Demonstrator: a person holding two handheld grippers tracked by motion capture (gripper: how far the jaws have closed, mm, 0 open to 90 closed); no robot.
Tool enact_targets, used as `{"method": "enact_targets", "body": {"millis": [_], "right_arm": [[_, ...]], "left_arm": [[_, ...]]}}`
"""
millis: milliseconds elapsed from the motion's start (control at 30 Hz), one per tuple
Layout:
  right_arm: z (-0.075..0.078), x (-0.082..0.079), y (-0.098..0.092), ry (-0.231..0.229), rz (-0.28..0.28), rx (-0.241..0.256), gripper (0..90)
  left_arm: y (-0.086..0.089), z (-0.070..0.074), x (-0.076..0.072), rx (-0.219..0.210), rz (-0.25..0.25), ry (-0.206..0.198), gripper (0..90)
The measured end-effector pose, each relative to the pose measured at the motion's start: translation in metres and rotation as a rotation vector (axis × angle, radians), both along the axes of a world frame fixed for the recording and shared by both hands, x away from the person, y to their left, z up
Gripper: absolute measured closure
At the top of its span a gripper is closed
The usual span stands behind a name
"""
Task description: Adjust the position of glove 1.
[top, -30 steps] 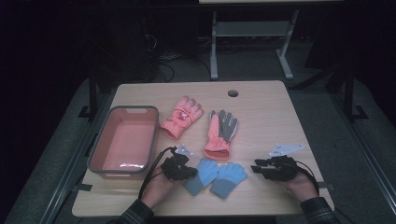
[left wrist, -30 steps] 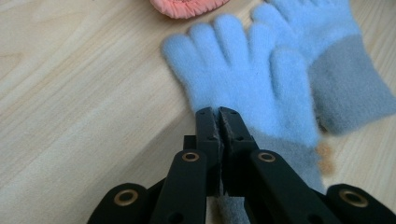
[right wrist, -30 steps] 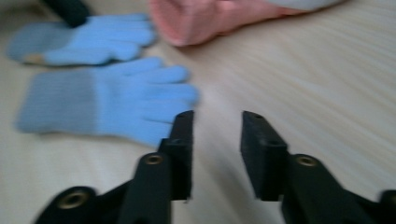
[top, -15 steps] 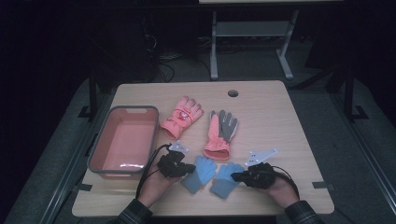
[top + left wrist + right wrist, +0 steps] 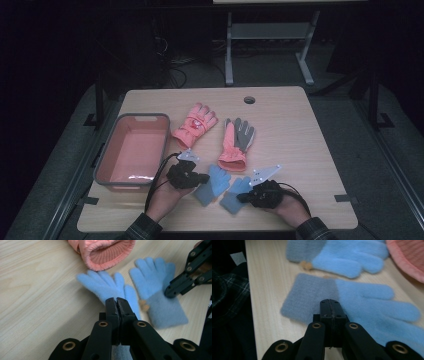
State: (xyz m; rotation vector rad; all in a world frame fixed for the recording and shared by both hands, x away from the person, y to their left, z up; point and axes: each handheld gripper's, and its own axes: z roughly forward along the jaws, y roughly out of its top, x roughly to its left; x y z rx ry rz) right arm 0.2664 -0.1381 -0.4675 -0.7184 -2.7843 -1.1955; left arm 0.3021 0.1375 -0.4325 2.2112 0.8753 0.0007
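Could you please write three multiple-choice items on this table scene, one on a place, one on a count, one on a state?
1. Where is the bin? A far right edge B left of the gloves C on the floor
2. How many blue gloves? A one B two C four
3. How do the left gripper's jaws stand? A closed B wide open C pointing up

B: the bin sits left of the pink glove.
B: a left blue glove and a right blue glove lie side by side.
A: the jaws meet.

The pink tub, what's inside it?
The pink tub looks empty: its bare floor shows, with a shiny glare near the front. The front wall hides a thin strip just behind it.
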Motion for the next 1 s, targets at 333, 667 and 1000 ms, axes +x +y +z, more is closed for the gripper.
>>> {"method": "enact_targets", "body": {"millis": [333, 667, 1000], "right_arm": [[-0.001, -0.006, 0.018, 0.021, 0.07, 0.017, 90.0], [-0.004, -0.005, 0.027, 0.025, 0.106, 0.033, 90.0], [0.012, -0.012, 0.0, -0.004, 0.058, 0.036, 90.0]], "left_arm": [[-0.002, 0.003, -0.002, -0.021, -0.013, -0.005, 88.4], [-0.016, 0.016, -0.013, -0.049, -0.08, -0.043, 88.5], [-0.028, 0.019, -0.017, -0.046, -0.123, -0.062, 88.5]]}}
